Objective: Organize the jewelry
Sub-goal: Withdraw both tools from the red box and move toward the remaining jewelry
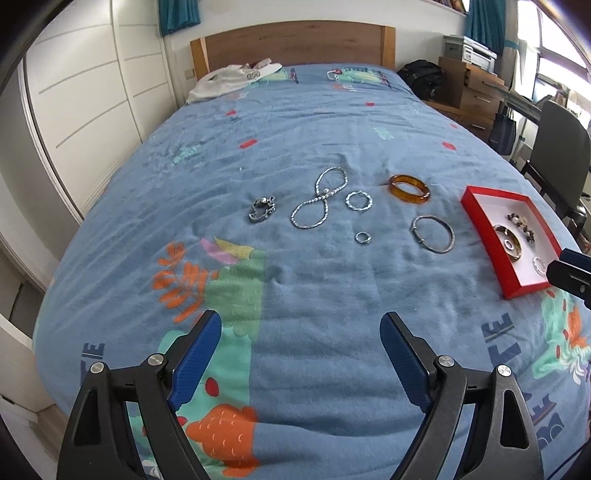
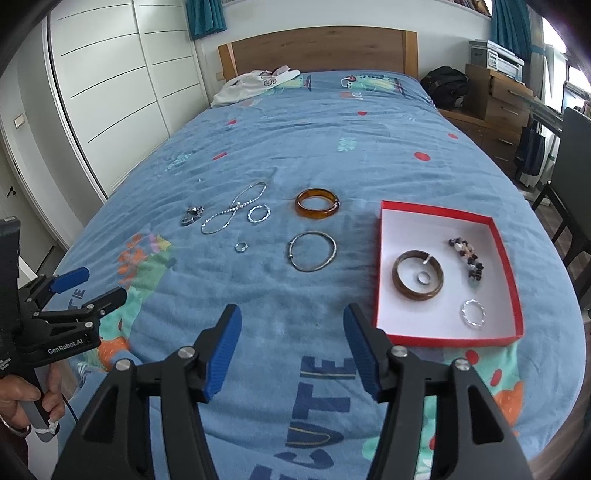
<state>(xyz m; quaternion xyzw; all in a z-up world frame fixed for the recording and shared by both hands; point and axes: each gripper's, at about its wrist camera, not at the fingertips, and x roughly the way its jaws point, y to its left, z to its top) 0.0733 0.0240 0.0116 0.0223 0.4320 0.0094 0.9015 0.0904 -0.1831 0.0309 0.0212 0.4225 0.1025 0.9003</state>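
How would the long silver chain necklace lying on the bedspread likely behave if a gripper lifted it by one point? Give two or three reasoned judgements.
The necklace lies in a crossed figure-eight, so it is probably floppy and would dangle rather than hold shape. Its fine links look thin, so it is likely light and could slip from the pads. Draped on the soft bedspread, it seems unlikely to roll.

We are looking at a bedroom in a home. A bed [image 2: 314, 155] with a blue patterned cover is filling the view, its wooden headboard [image 2: 317, 48] standing at 12 o'clock. White wardrobe doors [image 2: 107, 92] are running along at 10 o'clock, teal curtains [image 2: 205, 14] are hanging above, and a wooden chest of drawers [image 2: 498, 99] is standing at 2 o'clock.
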